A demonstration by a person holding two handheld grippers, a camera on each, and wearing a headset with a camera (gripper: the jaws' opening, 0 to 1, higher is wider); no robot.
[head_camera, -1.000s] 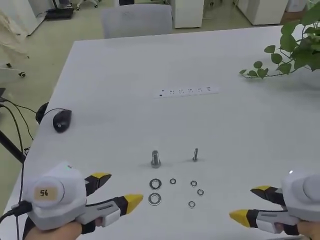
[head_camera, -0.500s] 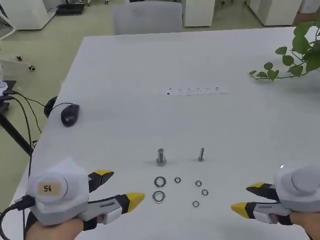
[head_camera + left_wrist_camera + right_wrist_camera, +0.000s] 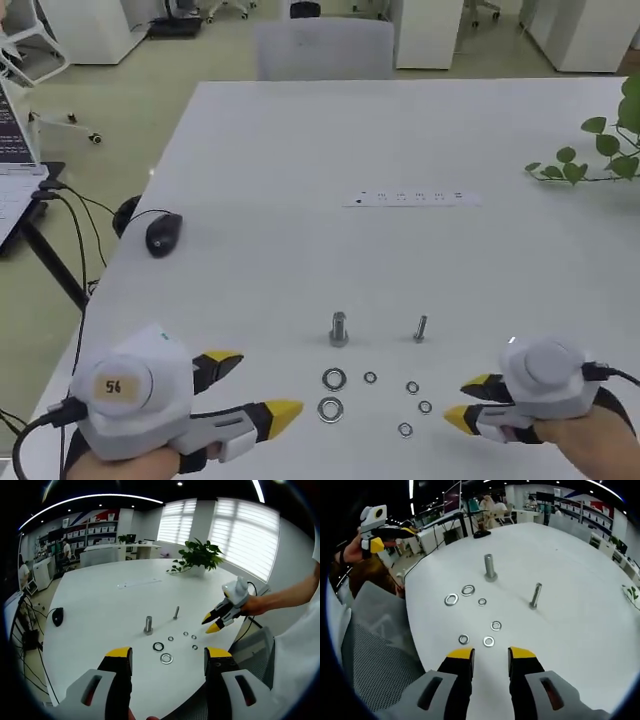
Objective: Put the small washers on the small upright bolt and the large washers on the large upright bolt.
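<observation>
Left gripper (image 3: 255,383): jaws spread wide, nothing between them, held low over the near edge of the table (image 3: 300,150).
Right gripper (image 3: 462,400): jaws parted by a narrow gap, empty.
Large washers (image 3: 334,378): two, lying flat, one just behind the other, near the large bolt (image 3: 338,328) at its 6 o'clock.
Small washers (image 3: 412,387): four, lying flat and scattered. Three are at 6 o'clock of the small bolt (image 3: 420,328), and one is off at about 8 o'clock, beside the large washers.
Bolts: both stand on their heads with their long axes vertical, set apart, the large one at 9 o'clock of the small. Neither carries a washer yet.
Nearer to small washers: the right gripper. In the head view the cluster lies near its tips at 9 o'clock; in the right gripper view two washers sit at 12 o'clock, just ahead of the jaws.
Nearer to large washers: the left gripper. In the head view the closer washer is near its forward tip at 3 o'clock; in the left gripper view both lie at 12 o'clock, on the line between the jaws.
Coming move, as judged: each gripper reaches straight ahead for its own size. The washers lie flat, so the jaws must tip down onto a rim. The hole then has to come over a vertical shank and drop along it.
</observation>
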